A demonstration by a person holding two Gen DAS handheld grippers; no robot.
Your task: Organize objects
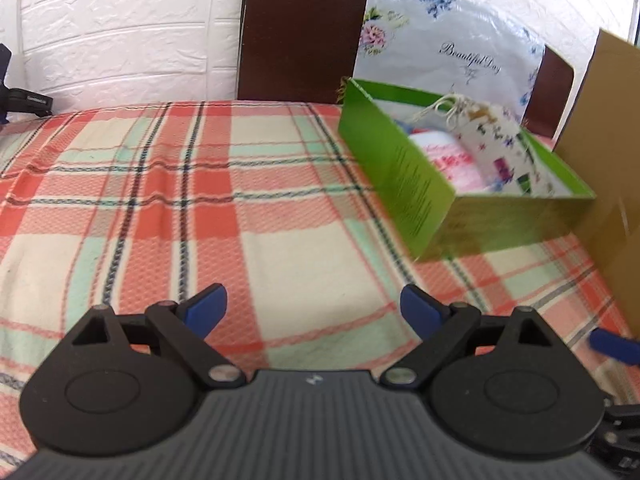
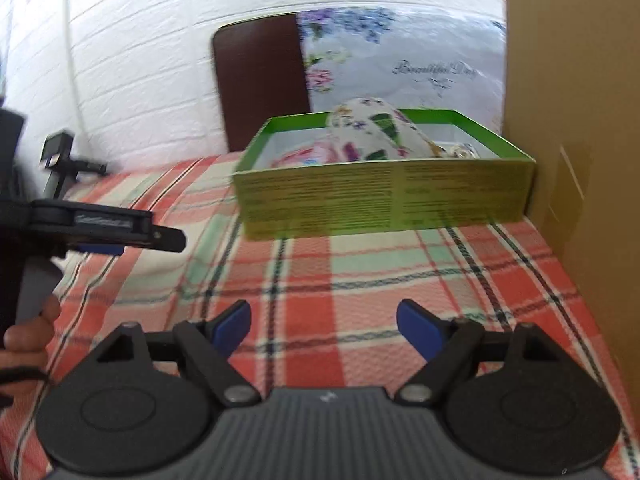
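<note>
- Blue pads tip both grippers; the left gripper (image 1: 314, 310) stands with its jaws wide apart and nothing between them, only checked tablecloth (image 1: 160, 208) beneath.
- Right gripper (image 2: 324, 326): jaws likewise apart and empty, over the same cloth.
- Green box (image 2: 384, 196): lies straight ahead of the right gripper's jaws, its long printed side facing them squarely and running crosswise to the gripper's line. In the left wrist view the box (image 1: 404, 172) sits ahead and off to the right, seen corner-on. The right hand therefore appears the better placed for any reach into it.
- Box contents: a floral drawstring pouch (image 2: 372, 132) rising above the rim and a pink-and-white item (image 1: 456, 160) beside it, partly hidden by the wall.
- Surroundings: the box's far end is close to a tall cardboard panel (image 2: 580, 160), contact uncertain; behind stand a dark chair back (image 1: 304, 28) and a flowered bag (image 1: 452, 40).
- Judgement: no loose items remain in view on the cloth, so the sorting looks nearly complete.
</note>
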